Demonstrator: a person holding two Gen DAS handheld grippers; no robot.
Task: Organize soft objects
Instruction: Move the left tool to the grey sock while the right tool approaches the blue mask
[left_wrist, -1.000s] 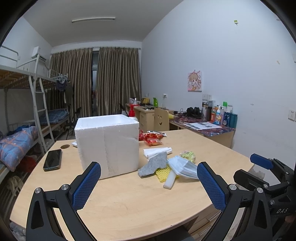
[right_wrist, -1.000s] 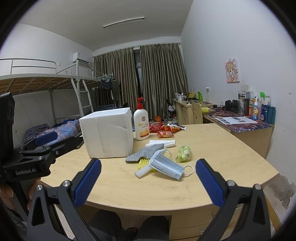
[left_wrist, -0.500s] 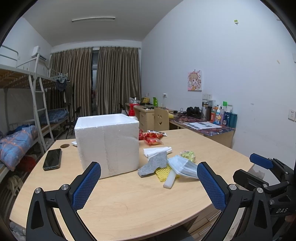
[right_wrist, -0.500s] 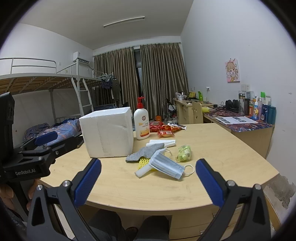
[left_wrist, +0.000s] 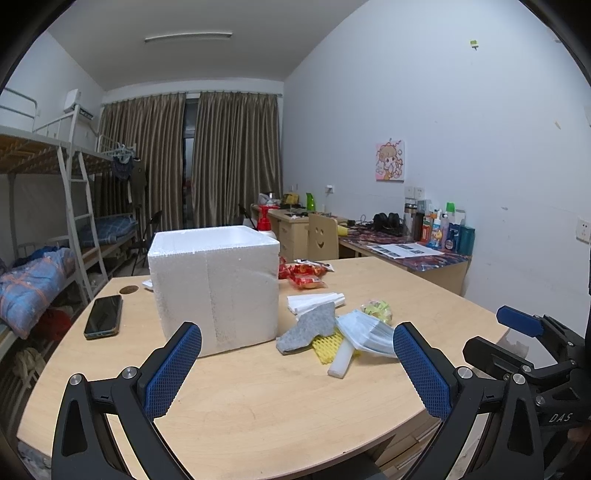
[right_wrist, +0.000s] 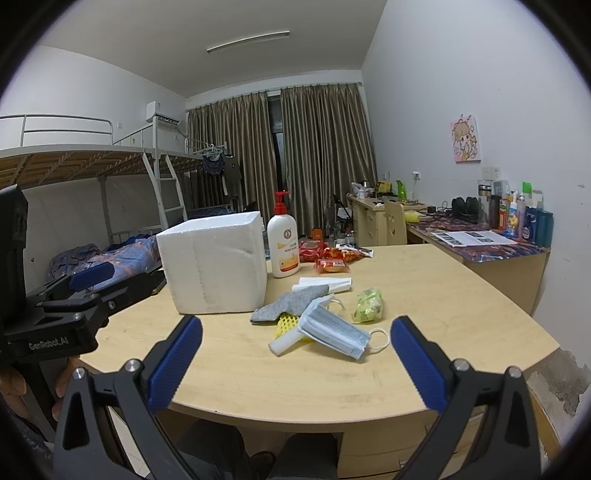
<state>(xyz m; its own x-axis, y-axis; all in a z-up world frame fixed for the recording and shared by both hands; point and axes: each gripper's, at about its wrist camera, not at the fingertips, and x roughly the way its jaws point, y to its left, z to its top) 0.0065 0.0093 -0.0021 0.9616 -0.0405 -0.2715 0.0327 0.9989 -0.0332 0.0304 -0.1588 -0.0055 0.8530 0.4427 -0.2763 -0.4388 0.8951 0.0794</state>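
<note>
Your left gripper (left_wrist: 295, 363) spread wide, empty, above table (left_wrist: 258, 406) near edge. Foam box (left_wrist: 216, 284) left of centre. Just right of it, soft pile: grey cloth (left_wrist: 308, 328), yellow mesh (left_wrist: 325, 345), mask stack (right_wrist: 332, 328), touching. Your right gripper (right_wrist: 295, 363) spread, empty, facing pile.

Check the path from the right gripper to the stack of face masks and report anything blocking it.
Nothing visible blocks it. The right gripper hangs open over the table's near edge, and only bare table lies between it and the face masks.
</note>
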